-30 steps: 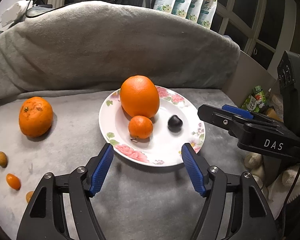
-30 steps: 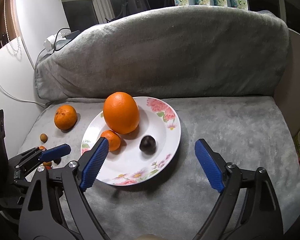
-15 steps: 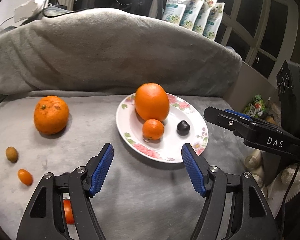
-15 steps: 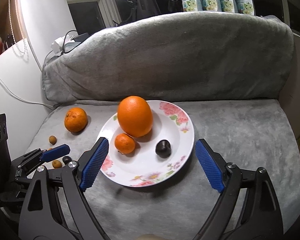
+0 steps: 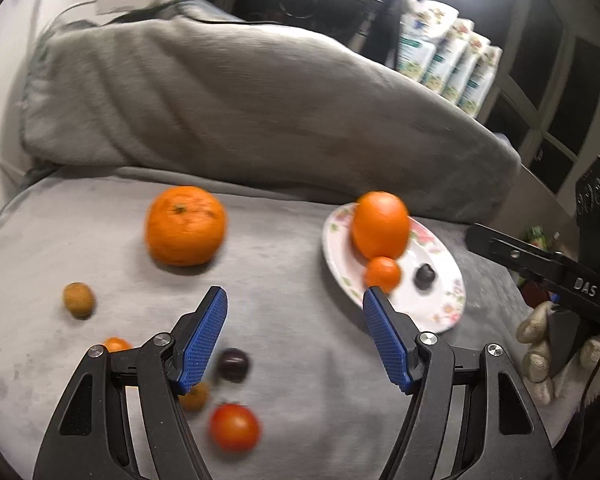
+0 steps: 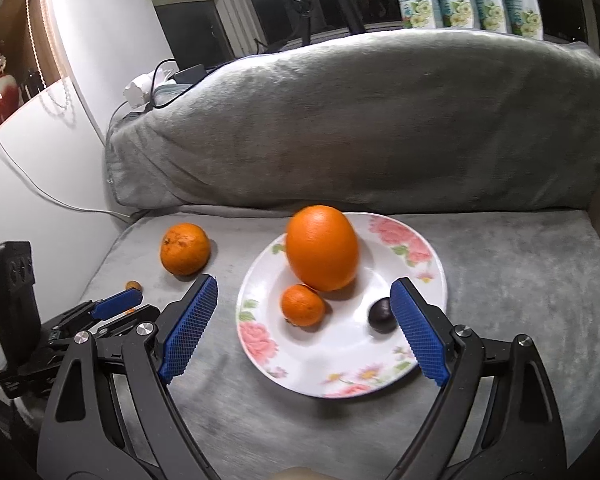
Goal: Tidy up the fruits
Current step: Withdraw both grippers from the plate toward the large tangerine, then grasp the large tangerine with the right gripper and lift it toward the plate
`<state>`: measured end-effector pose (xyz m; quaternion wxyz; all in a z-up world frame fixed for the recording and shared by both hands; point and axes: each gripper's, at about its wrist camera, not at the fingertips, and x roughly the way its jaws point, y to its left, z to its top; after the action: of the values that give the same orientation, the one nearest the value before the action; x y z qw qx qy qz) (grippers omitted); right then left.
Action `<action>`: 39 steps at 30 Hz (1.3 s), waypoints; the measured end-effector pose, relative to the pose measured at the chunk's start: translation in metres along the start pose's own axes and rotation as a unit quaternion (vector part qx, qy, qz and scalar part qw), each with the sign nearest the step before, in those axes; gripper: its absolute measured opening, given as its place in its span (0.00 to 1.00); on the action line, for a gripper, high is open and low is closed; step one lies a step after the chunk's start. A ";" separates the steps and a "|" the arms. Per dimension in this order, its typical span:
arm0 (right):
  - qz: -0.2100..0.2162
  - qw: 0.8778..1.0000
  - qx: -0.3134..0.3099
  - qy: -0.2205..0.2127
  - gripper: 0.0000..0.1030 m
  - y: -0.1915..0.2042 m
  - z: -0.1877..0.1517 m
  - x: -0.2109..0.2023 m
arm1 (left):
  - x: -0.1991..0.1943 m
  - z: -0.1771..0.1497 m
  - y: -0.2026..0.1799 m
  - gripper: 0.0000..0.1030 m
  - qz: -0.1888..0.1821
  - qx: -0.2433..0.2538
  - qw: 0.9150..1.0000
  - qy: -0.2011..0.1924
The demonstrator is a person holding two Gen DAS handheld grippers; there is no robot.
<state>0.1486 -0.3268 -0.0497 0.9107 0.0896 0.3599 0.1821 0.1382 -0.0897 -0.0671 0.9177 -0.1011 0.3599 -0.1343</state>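
Left of the plate [image 5: 452, 304], in the left wrist view, the left tongs [image 5: 294, 334] gape wide and empty over loose fruit on the sofa seat [image 5: 300, 380]: a mandarin [image 5: 185, 225], a dark plum [image 5: 233, 364] and a red tomato [image 5: 234, 427], probably awaiting collection. The right wrist view shows the right tongs [image 6: 304, 328], equally wide and empty, straddling the plate, which holds a big orange [image 6: 322, 247]; the tomato is unseen here.
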 end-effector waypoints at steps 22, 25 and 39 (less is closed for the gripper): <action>0.097 0.993 -0.026 0.061 0.88 0.079 0.043 0.088 | 0.016 0.013 0.080 0.68 0.016 -0.090 0.996 -0.006; 0.106 0.991 -0.030 0.076 0.88 0.089 0.045 0.104 | 0.022 0.014 0.084 0.68 0.012 -0.098 0.995 -0.001; 0.127 0.981 -0.005 0.146 0.88 0.115 0.054 0.172 | 0.044 0.022 0.099 0.68 -0.010 -0.128 0.991 0.022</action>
<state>0.2710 -0.1550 -0.0837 0.8181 0.1027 0.4738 0.3092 0.2013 -0.0080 -0.1070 0.8877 -0.2186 0.3932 -0.0983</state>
